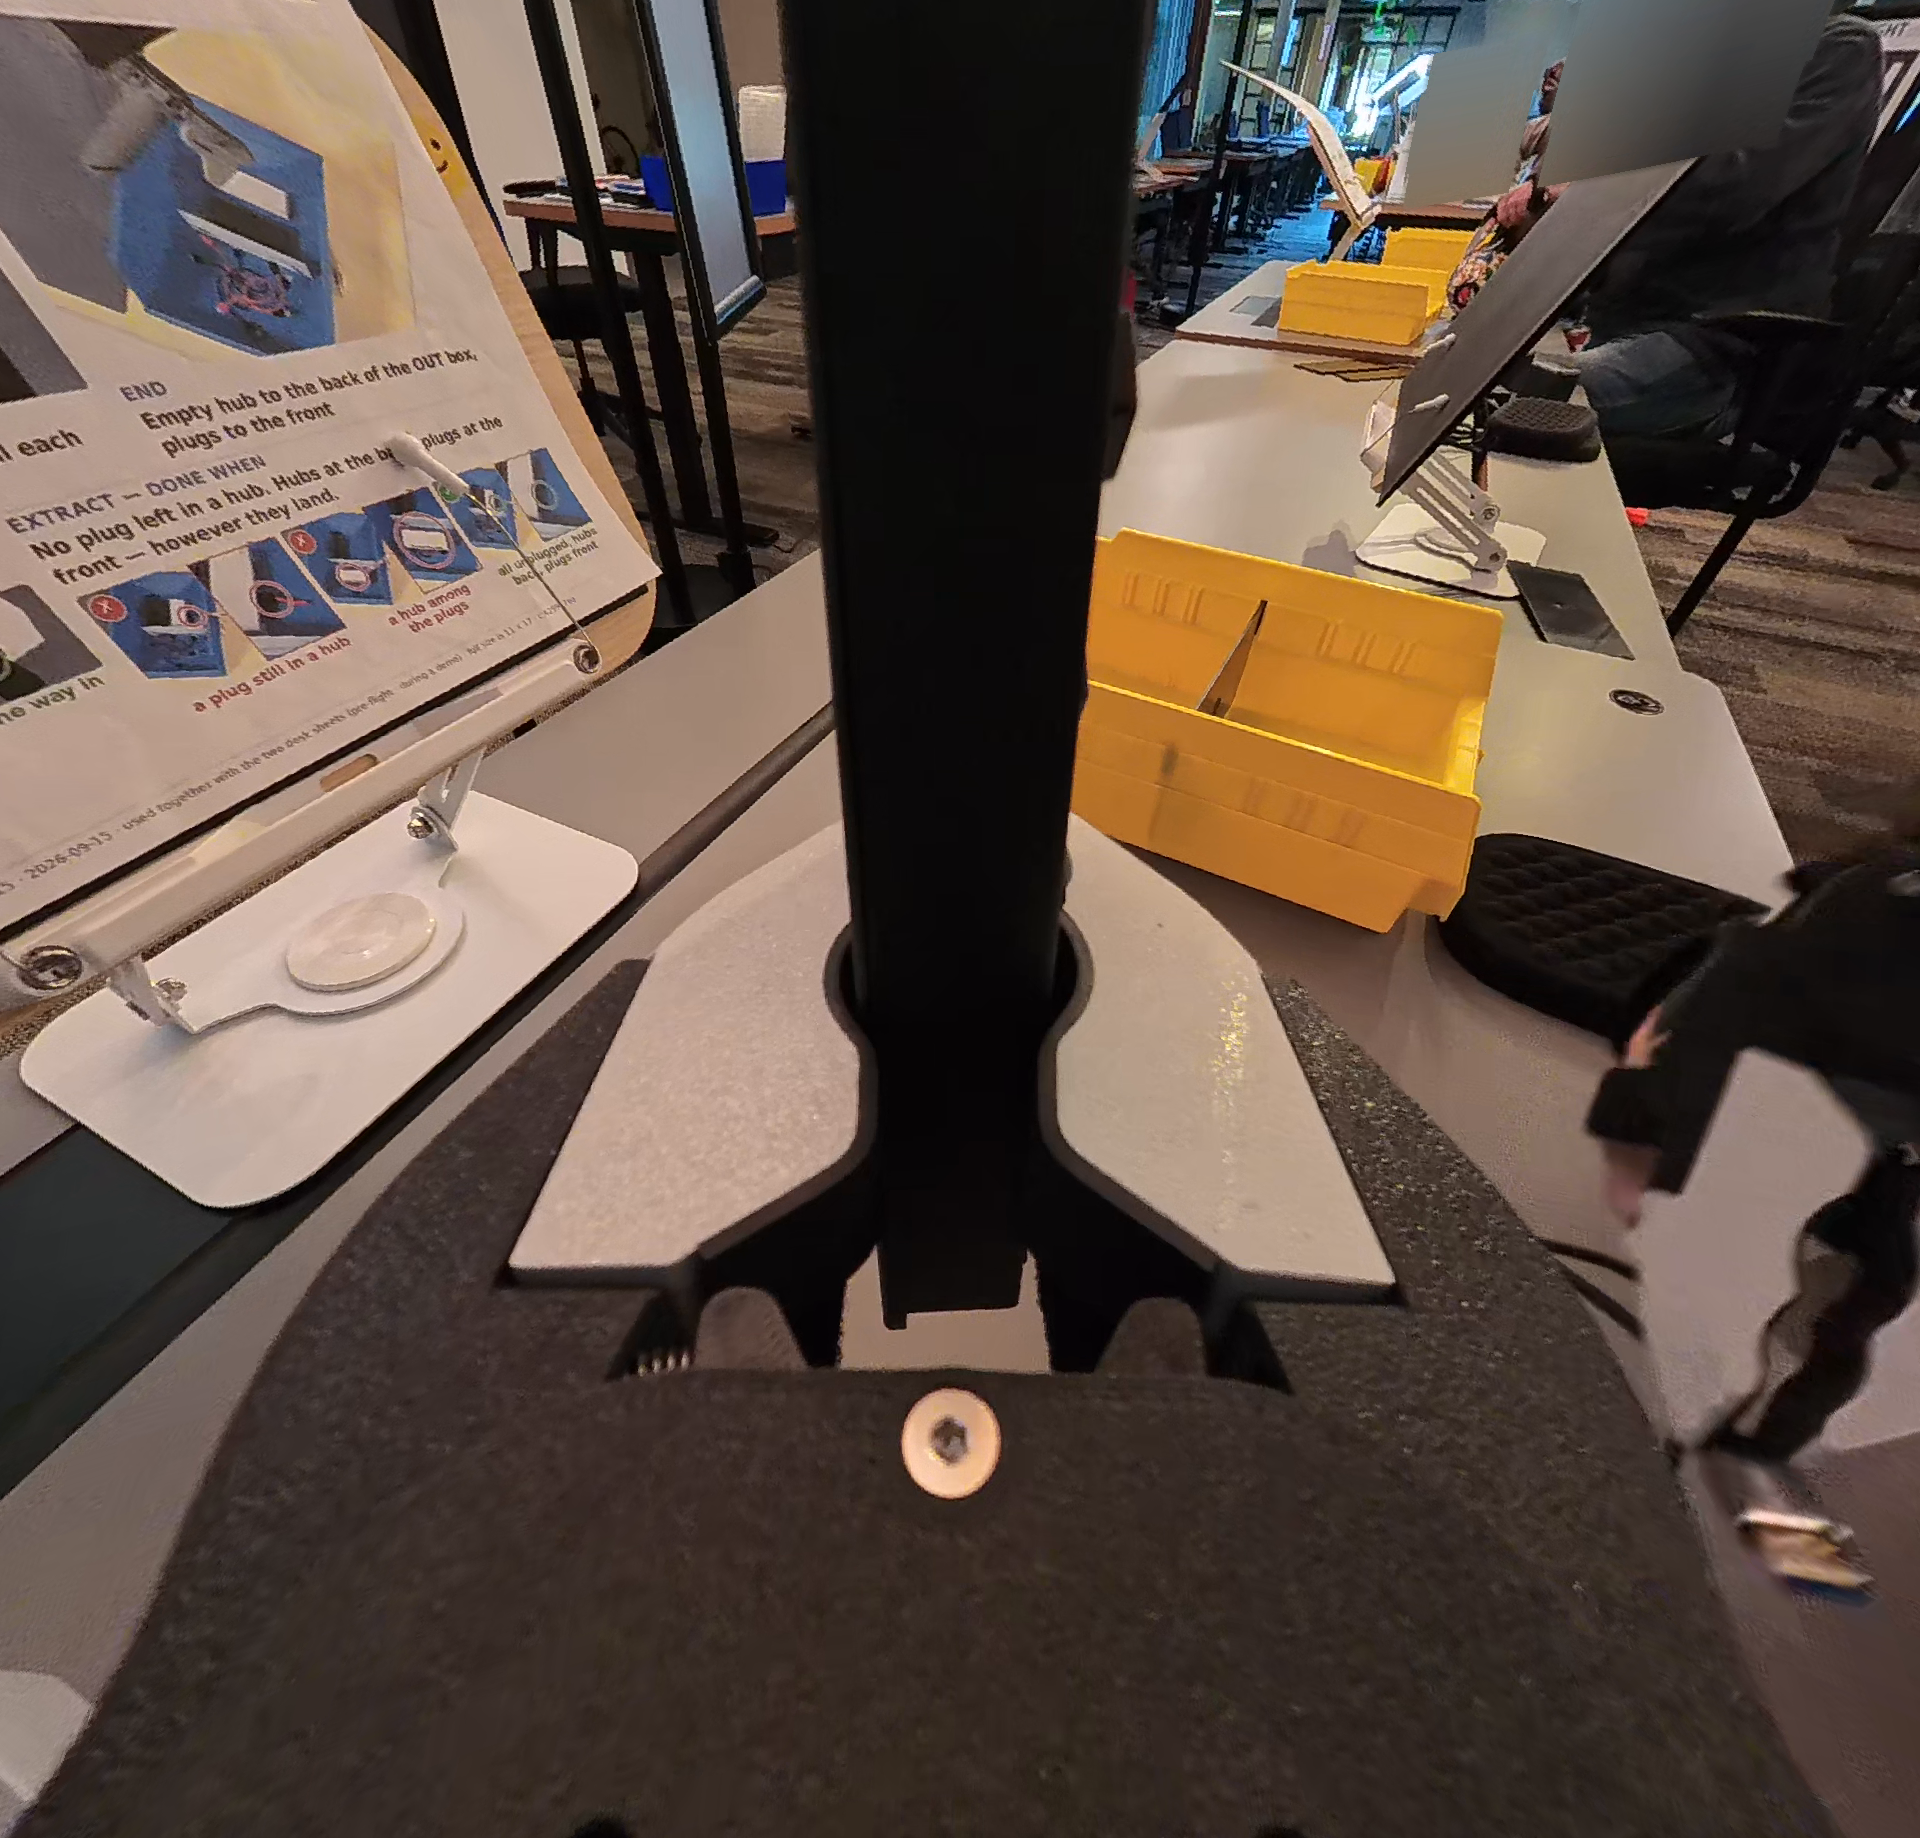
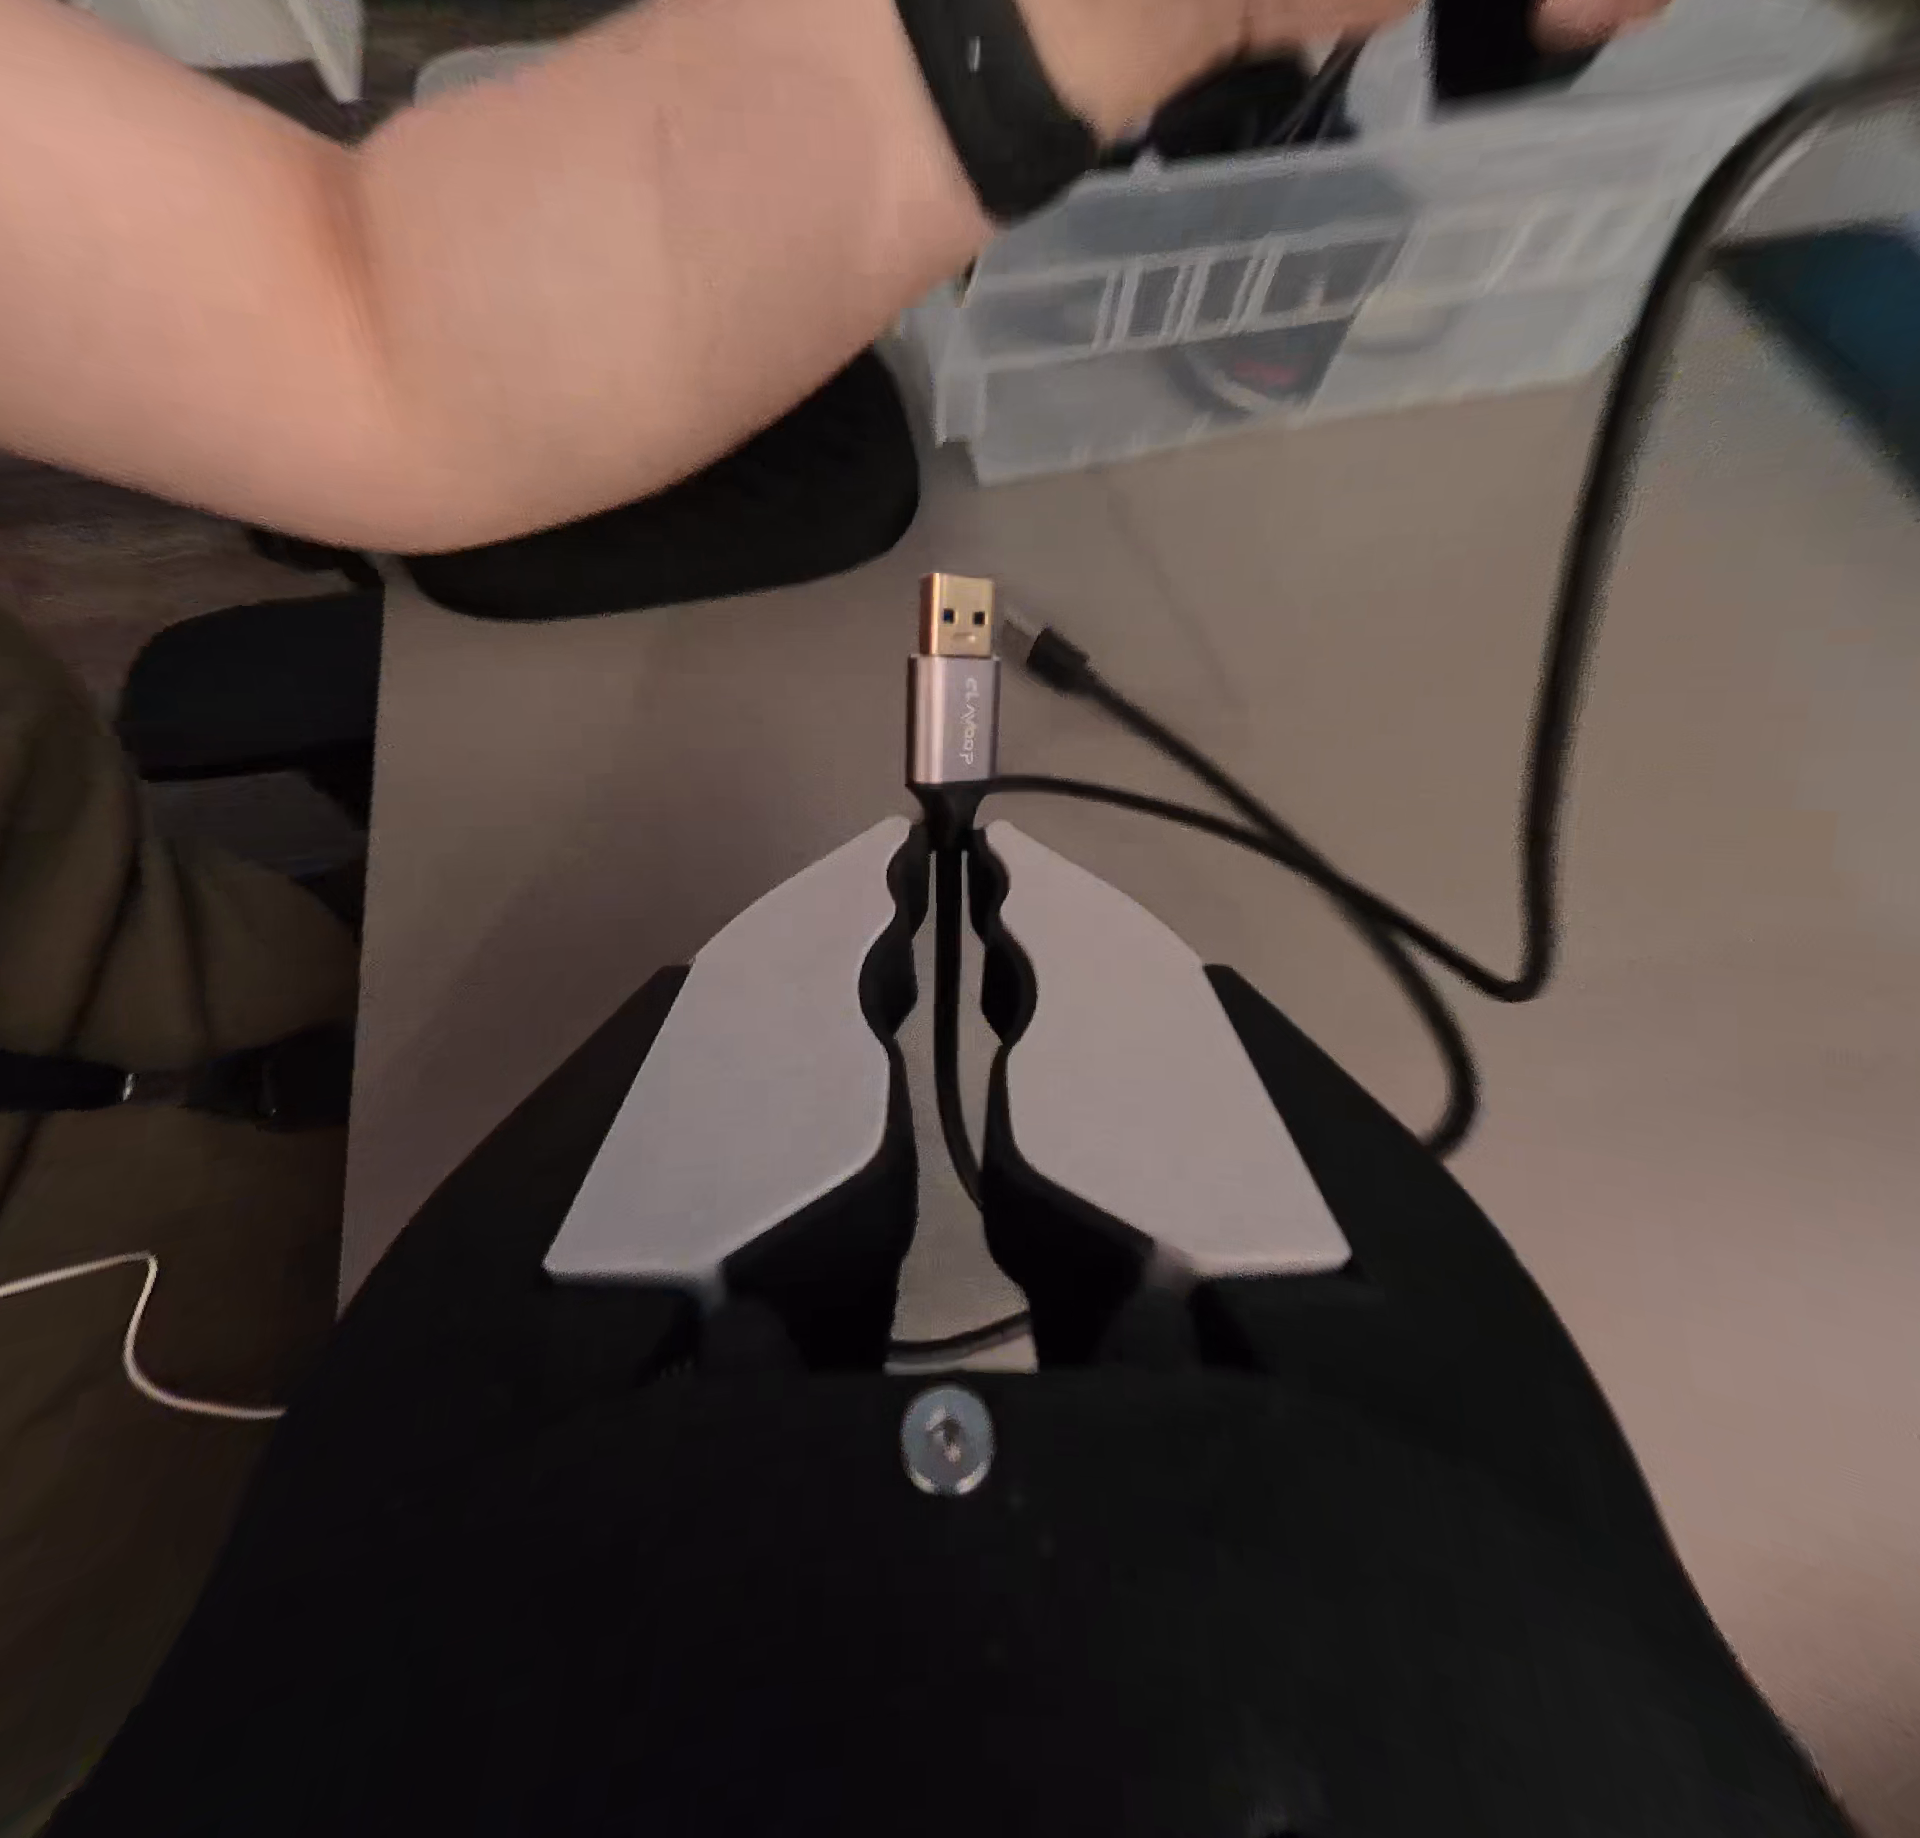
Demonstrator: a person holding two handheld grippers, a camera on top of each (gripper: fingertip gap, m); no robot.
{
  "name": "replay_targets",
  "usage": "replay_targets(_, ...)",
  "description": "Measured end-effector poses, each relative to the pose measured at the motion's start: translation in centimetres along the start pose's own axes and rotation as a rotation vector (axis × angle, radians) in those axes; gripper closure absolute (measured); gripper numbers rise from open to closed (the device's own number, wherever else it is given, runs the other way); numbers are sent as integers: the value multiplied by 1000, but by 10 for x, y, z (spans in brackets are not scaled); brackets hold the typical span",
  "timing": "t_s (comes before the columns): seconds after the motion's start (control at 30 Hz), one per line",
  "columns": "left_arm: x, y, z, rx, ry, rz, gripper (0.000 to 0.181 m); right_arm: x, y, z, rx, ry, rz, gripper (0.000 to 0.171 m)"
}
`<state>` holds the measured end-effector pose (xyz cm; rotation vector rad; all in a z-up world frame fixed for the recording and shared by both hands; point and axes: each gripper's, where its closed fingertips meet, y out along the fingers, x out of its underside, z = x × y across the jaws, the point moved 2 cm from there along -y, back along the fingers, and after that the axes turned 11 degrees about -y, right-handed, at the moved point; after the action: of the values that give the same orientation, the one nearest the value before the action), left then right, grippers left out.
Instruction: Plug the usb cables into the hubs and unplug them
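Note:
My left gripper is shut on a long black hub, which stands up between the fingers and fills the middle of the left wrist view. My right gripper is shut on a black USB cable just behind its grey plug. The plug's gold connector points forward, above the grey table. That plug also shows blurred at the right edge of the left wrist view. A second plug lies on the table just beyond it.
A yellow divided bin sits right of the hub, with a black wrist pad beside it. An instruction sheet on a white stand is at left. A person's forearm and a clear bin lie ahead of the right gripper. The left gripper's tips are roughly 20 cm from the right gripper's.

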<state>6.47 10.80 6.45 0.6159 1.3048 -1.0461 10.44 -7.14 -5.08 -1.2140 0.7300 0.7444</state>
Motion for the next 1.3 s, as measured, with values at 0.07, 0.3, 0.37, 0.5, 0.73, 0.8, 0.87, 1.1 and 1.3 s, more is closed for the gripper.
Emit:
replay_targets(0.07, 0, 1, 0, -10, 4, 5, 155, -17, -15, 5, 82, -45, 11, 163)
replay_targets(0.3, 2, 7, 5, -37, 34, -11, 155, -40, -50, 34, 277, -31, 62, 163)
replay_targets(0.37, 1, 7, 6, -51, 49, -11, 155, -46, -66, 41, 337, -19, 91, 163)
replay_targets(0.5, -1, 7, 7, -79, 71, -5, 155, -62, -99, 69, 509, -25, 74, 163)
replay_targets(0.73, -1, 8, 8, -119, 89, -17, 155, -59, -98, 108, 616, 0, -1, 163)
replay_targets(0.8, -2, 7, 7, -124, 88, -14, 155, -56, -93, 114, 644, 6, 1, 163)
replay_targets(0.87, -2, 6, 6, -143, 97, -14, 155, -53, -89, 116, 666, -6, -6, 163)
replay_targets(1.1, -1, 6, 4, -172, 121, -27, 155, -50, -80, 119, 687, -30, -45, 163)
replay_targets(1.3, 0, 8, 4, -185, 123, -33, 155, -41, -82, 120, 697, -7, -53, 163)
